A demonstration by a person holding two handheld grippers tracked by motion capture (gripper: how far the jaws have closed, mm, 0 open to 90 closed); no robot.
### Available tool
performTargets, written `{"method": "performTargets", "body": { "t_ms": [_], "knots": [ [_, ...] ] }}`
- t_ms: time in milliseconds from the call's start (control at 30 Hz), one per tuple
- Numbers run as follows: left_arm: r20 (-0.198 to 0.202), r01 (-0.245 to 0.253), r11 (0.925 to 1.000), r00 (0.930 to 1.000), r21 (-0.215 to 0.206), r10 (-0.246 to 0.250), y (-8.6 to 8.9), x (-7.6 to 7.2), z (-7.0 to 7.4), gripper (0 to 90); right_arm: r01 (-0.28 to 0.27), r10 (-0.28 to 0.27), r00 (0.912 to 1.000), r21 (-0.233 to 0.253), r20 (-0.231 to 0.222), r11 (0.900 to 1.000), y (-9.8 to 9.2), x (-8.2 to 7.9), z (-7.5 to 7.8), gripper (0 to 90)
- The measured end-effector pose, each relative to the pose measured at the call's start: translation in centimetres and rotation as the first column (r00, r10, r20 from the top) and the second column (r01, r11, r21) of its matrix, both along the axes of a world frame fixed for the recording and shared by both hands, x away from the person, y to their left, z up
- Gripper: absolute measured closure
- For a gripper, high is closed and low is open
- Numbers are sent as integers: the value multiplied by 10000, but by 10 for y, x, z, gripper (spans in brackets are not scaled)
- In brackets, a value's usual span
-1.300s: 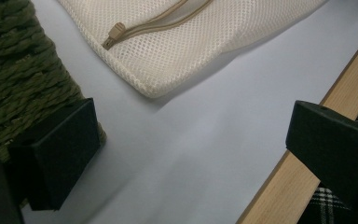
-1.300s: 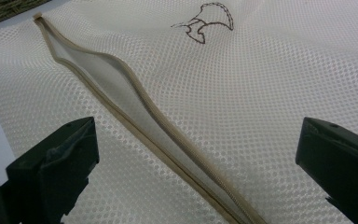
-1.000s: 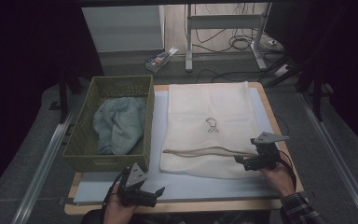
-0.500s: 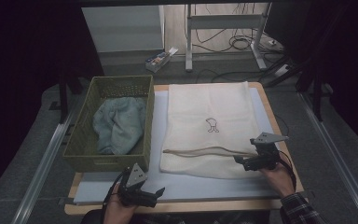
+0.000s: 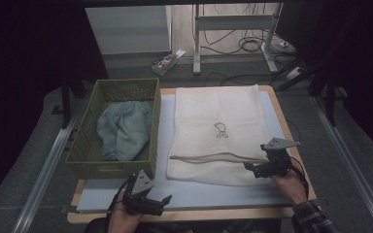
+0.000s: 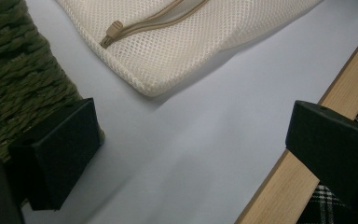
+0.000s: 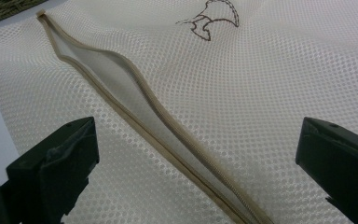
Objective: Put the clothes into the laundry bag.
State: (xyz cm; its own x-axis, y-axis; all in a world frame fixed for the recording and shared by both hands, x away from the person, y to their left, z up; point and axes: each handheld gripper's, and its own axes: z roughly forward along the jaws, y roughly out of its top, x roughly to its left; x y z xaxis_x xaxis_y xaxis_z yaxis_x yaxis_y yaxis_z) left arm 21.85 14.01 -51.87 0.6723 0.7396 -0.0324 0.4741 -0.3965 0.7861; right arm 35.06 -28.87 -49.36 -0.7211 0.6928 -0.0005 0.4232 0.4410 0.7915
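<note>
Cream mesh laundry bag: soft woven netting with a fine, regular honeycomb of holes, matt; it spans the gap between the right gripper's fingers. Tan zip: smooth fabric tape, slightly denser than the mesh, gaping open between those fingers. Fingers of both grippers: black matt plastic, faintly grainy. Olive woven basket: rough twisted cord, coarse ribbed surface, against the left gripper's one finger. Pale grey-blue mat: smooth, matt sheet between the left fingers. Counter: light unpainted wood edge, fine straight grain. Faded blue cloth in the basket: soft, crumpled textile.
</note>
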Motion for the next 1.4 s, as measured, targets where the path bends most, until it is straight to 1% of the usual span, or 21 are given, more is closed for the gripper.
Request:
{"method": "performTargets", "body": {
  "t_ms": [400,733,1033,1400],
  "knots": [
    [-20,22,10000,10000,53,-22,-1,0,0,29,-95,95,10000,-89,-23,9999,3,-1,0,0],
    [-56,40,9999,10000,139,-39,-2,0,-1,30,-153,153,9999,-115,-13,9998,11,0,0,0],
    [-80,45,9998,10000,194,-43,-2,1,-2,30,-161,162,9999,-317,48,9994,20,2,-2,0],
    [-86,41,9998,10000,213,-39,-2,1,-2,30,-132,138,9998,-533,116,9985,25,6,-4,0]
  ]
}}
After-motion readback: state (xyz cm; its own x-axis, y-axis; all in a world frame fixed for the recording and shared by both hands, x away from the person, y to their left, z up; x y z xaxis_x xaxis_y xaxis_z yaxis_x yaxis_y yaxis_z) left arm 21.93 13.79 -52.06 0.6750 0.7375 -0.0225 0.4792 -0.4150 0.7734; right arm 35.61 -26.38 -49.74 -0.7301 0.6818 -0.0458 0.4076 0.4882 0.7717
